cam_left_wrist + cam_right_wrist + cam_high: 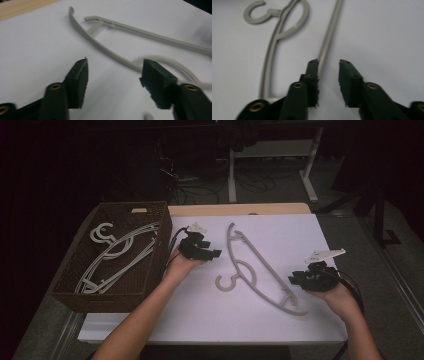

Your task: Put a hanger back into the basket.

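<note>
A grey plastic hanger (260, 270) lies flat on the white table (210, 320), to the right of a wicker basket (67, 285) that already holds several more hangers (117, 257); its hook curls toward the person, its two thin arms running from the far middle of the table down to the right.

The left gripper (212, 254) hovers between basket and hanger, jaws spread wide and empty; in the left gripper view the hanger's curved arm (100, 45) passes just beyond the fingertips (81, 66), not between them, and whether the right-hand pad touches the loop behind it cannot be told.

The right gripper (295, 279) sits at the hanger's near right end, jaws likewise parted and holding nothing; in the right gripper view the straight bar (328, 37) runs up from beside the left finger (313, 68), seemingly brushing its tip, with the hook (254, 13) farther off.

The hanger looks light, stiff yet springy, smooth enough to slip; a pinch on a thin arm near the end or by the neck seems the likeliest hold, since it lies flush with the table.
</note>
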Action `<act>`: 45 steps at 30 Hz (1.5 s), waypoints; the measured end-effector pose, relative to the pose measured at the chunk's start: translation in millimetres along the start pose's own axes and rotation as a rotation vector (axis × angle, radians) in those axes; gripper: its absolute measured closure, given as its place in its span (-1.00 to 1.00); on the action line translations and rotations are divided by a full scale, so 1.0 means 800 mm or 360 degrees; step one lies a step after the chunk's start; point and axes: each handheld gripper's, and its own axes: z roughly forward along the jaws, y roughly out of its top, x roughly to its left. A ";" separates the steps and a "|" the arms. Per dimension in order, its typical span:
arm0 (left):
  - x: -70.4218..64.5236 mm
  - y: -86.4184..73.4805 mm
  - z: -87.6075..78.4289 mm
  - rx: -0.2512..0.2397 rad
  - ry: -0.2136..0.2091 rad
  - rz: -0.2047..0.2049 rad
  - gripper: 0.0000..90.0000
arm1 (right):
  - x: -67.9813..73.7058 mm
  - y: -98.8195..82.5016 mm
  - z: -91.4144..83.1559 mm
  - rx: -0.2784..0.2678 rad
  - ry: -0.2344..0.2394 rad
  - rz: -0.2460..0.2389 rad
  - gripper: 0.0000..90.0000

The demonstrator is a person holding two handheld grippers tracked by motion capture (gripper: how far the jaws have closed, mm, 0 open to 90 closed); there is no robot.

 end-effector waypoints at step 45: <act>-0.034 -0.053 -0.043 0.0006 -0.0061 0.0106 -0.91 | 0.101 0.021 0.074 0.0264 0.0591 -0.0362 0.98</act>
